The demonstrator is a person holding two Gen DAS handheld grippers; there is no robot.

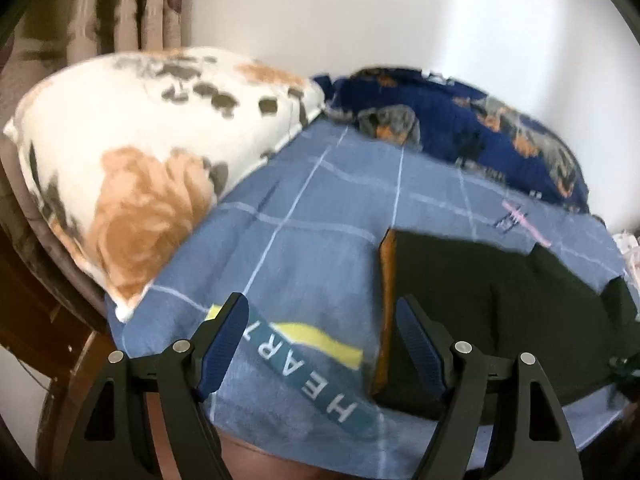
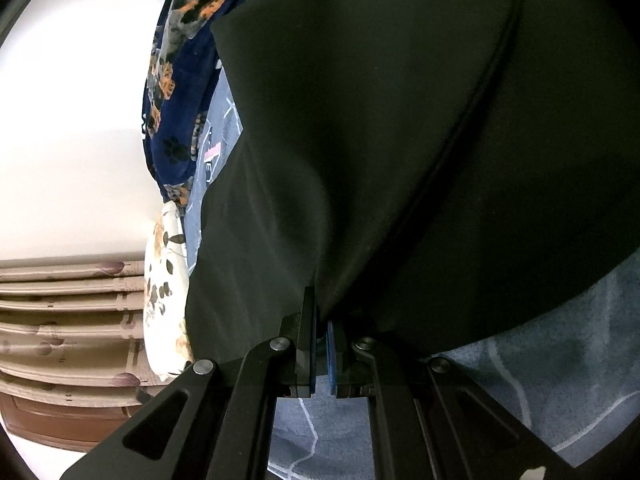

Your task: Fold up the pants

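pants (image 1: 500,312) dark, soft, limp, lying across the bed (image 1: 312,240) near its front edge, orange band at their left end | left gripper (image 1: 322,344) jaws apart, empty, just off that band | right gripper (image 2: 322,344) clamped on a pants fold — take edges or corners, cloth sags | far end cut off, layers unreadable

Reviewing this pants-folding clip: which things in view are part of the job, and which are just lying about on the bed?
Part of the job:
- black pants, with an orange-brown band along one edge
- right gripper, shut on the pants
- left gripper, open, nothing between its fingers

Just lying about:
- blue bedsheet
- white floral pillow
- navy paw-print blanket
- curtain
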